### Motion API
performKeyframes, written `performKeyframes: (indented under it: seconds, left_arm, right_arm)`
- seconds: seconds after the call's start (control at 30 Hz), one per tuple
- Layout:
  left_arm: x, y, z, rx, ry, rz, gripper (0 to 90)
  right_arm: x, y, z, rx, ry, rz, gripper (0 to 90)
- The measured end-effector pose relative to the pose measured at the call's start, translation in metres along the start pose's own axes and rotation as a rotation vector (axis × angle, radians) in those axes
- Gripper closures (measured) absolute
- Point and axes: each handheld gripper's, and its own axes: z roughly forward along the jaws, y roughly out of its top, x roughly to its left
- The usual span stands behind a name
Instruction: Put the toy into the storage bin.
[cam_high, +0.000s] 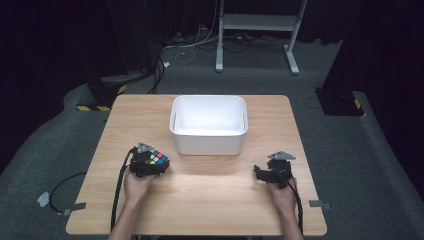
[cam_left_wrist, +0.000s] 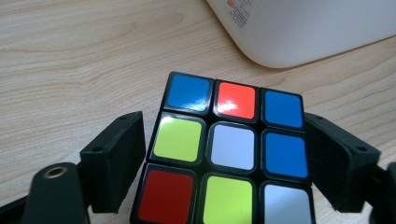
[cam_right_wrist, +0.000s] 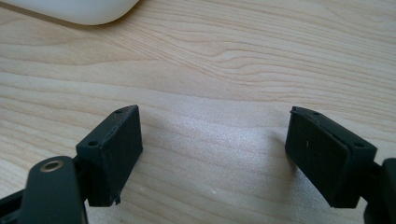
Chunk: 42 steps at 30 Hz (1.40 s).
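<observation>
A scrambled colour cube (cam_left_wrist: 232, 147) rests between the jaws of my left gripper (cam_left_wrist: 224, 121), its top face showing blue, red, yellow and white stickers. The jaws stand wide; the right one touches the cube's side, while a thin gap shows at the left one. In the high view the cube (cam_high: 158, 158) and left gripper (cam_high: 154, 164) sit at the table's left, just in front of a white bin (cam_high: 209, 98). My right gripper (cam_high: 260, 172) rests low at the right side of the table, open, with bare wood between its jaws (cam_right_wrist: 212, 116).
The white bin's rounded corner (cam_left_wrist: 303, 32) rises just beyond the cube, and another corner (cam_right_wrist: 70, 9) shows at the top left of the right gripper view. The wooden table (cam_high: 210, 200) has bare room between the two hands. Cables trail off both grippers.
</observation>
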Motion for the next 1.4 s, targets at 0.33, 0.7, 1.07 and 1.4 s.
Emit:
performKeyframes:
  seconds: [0.33,0.7,1.07,1.4]
  left_arm:
    - [-0.004,-0.001,0.006,-0.005,0.02,0.021,28.2]
    - [-0.007,-0.002,0.006,-0.017,0.026,0.046,32.7]
    - [-0.005,-0.003,0.003,-0.024,0.03,0.04,33.7]
    - [-0.005,0.002,-0.013,-0.074,0.041,0.02,33.7]
  right_arm:
    - [0.0,0.0,0.0,0.0,-0.001,0.0,18.8]
    - [0.0,0.0,0.0,0.0,0.0,-0.002,18.8]
    - [0.0,0.0,0.0,0.0,-0.002,-0.001,18.8]
    - [0.004,0.0,0.0,-0.001,-0.024,0.022,18.7]
